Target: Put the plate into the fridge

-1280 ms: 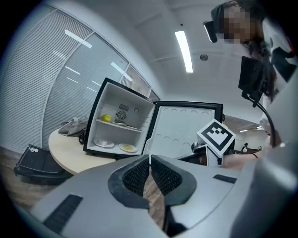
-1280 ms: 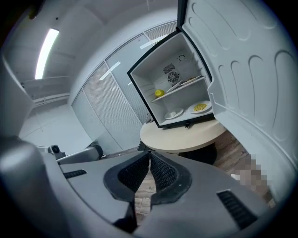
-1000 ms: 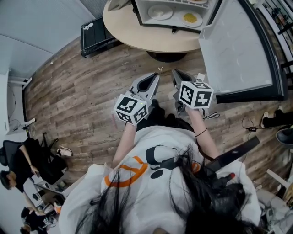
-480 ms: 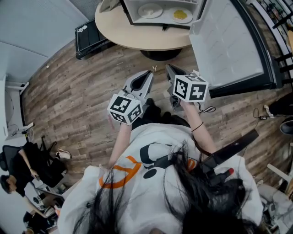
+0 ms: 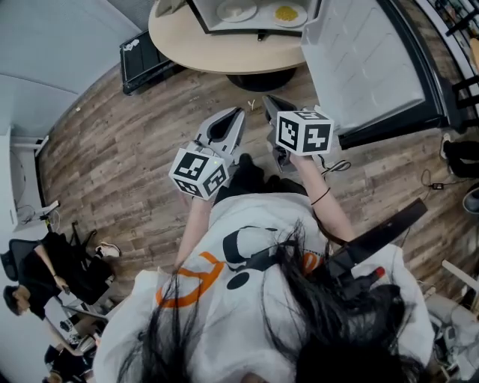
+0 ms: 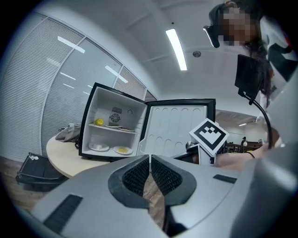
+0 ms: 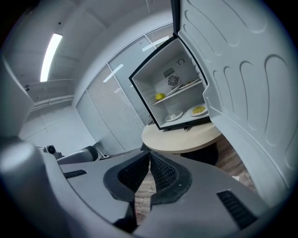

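A small fridge (image 5: 258, 15) stands open on a round table (image 5: 217, 51), its door (image 5: 367, 60) swung out to the right. On its bottom shelf lie a white plate (image 6: 99, 147) and a plate with yellow food (image 6: 123, 149), also seen as the white plate (image 7: 174, 116) and the food plate (image 7: 198, 110). A yellow fruit (image 7: 159, 96) sits on the upper shelf. My left gripper (image 5: 240, 111) and right gripper (image 5: 264, 98) hover side by side over the floor, well short of the table. Both are shut with nothing between the pads.
A black case (image 5: 146, 48) lies on the wooden floor left of the table. The open fridge door reaches toward my right side. Cables (image 5: 340, 166) trail on the floor at right. A seated person (image 5: 34, 273) and chairs are at the far left.
The fridge and table have slid toward the top edge of the head view. Both grippers stay shut and side by side, shifted slightly up and left.
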`<action>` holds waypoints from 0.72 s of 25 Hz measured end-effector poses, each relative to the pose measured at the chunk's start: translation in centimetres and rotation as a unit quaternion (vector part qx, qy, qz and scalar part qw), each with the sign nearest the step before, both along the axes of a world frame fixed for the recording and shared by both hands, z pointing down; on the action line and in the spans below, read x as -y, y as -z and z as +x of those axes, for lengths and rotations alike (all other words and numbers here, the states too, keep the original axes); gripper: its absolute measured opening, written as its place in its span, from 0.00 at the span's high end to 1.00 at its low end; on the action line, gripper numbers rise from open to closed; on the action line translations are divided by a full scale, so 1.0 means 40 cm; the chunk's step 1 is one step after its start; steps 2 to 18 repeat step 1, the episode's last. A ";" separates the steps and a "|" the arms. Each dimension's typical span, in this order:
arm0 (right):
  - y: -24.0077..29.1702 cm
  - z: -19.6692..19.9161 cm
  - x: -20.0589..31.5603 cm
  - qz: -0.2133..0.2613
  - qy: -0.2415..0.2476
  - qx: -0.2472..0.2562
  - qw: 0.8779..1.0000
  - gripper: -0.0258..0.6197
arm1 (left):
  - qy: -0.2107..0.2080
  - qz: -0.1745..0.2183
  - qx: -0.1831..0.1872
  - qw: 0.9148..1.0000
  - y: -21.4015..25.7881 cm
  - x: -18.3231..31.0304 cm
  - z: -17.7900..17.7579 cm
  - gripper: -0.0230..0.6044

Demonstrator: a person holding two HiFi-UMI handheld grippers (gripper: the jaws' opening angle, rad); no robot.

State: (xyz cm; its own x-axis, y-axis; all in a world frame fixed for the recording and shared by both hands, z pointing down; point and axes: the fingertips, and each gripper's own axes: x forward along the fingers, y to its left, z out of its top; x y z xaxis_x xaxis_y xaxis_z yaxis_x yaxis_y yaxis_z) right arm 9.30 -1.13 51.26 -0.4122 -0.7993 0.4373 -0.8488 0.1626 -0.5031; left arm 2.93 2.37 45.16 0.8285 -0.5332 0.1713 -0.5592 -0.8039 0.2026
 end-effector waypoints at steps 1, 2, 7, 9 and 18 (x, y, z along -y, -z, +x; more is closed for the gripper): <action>0.000 0.000 -0.001 0.001 0.002 0.001 1.000 0.92 | 0.000 -0.001 0.002 1.000 -0.002 -0.005 0.002 0.95; 0.000 0.000 -0.001 0.001 0.002 0.001 1.000 0.92 | 0.000 -0.001 0.002 1.000 -0.002 -0.005 0.002 0.95; 0.000 0.000 -0.001 0.001 0.002 0.001 1.000 0.92 | 0.000 -0.001 0.002 1.000 -0.002 -0.005 0.002 0.95; 0.000 0.000 -0.001 0.001 0.002 0.001 1.000 0.92 | 0.000 -0.001 0.002 1.000 -0.002 -0.005 0.002 0.95; 0.000 0.000 -0.001 0.001 0.002 0.001 1.000 0.92 | 0.000 -0.001 0.002 1.000 -0.002 -0.005 0.002 0.95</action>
